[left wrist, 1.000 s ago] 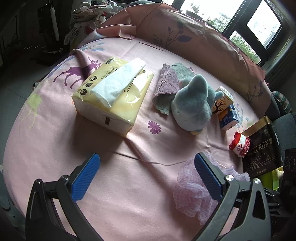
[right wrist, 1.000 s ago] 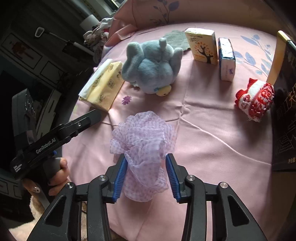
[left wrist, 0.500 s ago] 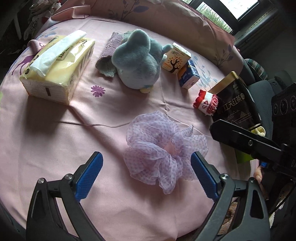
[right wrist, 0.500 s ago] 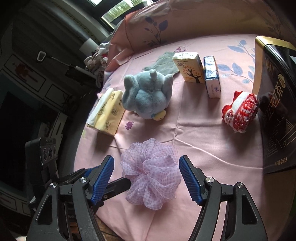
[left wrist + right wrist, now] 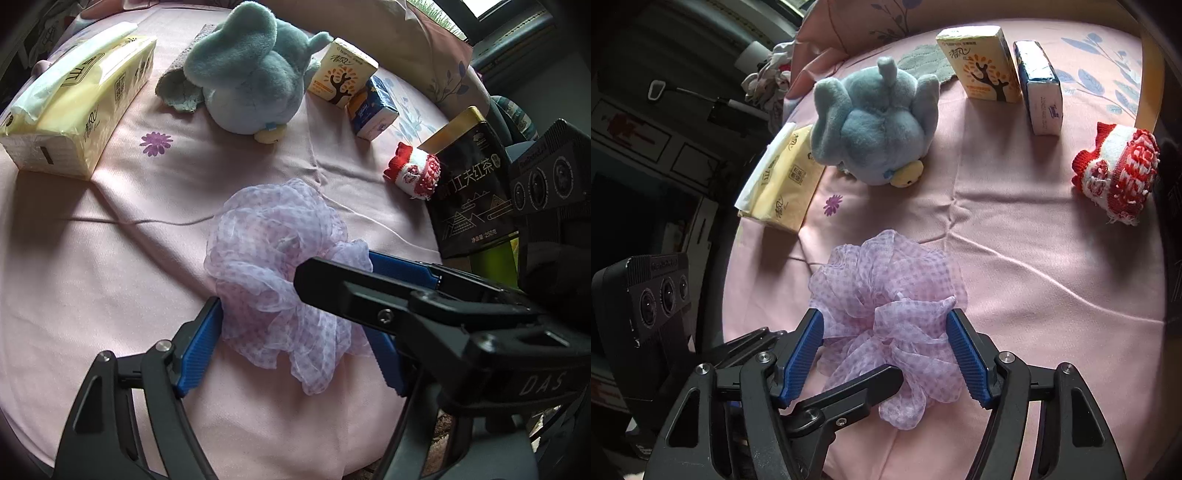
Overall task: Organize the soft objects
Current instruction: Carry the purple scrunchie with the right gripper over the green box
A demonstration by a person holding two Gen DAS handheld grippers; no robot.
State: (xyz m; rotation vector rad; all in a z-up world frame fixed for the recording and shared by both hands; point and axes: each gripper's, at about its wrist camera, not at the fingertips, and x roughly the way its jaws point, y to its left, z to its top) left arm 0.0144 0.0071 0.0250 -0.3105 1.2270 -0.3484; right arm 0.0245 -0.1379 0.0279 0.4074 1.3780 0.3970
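1. Seen at the left gripper [image 5: 291, 325]: jaws just closed in to a middling gap around the lilac mesh pouf [image 5: 280, 266], one blue pad touching its frills. The other pad is mostly hidden behind a black finger of the right gripper, so no telling whether this grip presses.
2. Seen at the right gripper [image 5: 883, 319]: jaws also just narrowed, with the pouf between them and both ribbed pads against its frills. Crossed in front, below the pouf, by a finger of the left gripper.
3. Under the pouf: a pink sheet [image 5: 92, 266], creased, near its front edge.
4. Beyond the pouf: a grey-blue plush toy [image 5: 247, 77], face hidden, lying on a cloth [image 5: 177, 92] only partly visible.
5. Beyond the pouf to the left: a yellow tissue pack [image 5: 81, 110].
6. Beyond the pouf to the right: two small tissue packets [image 5: 341, 74], side by side.
7. Right of the pouf: a red-and-white knitted piece [image 5: 413, 173], shape hard to make out, touching a black tin [image 5: 472, 192] cut off by the right gripper's body.
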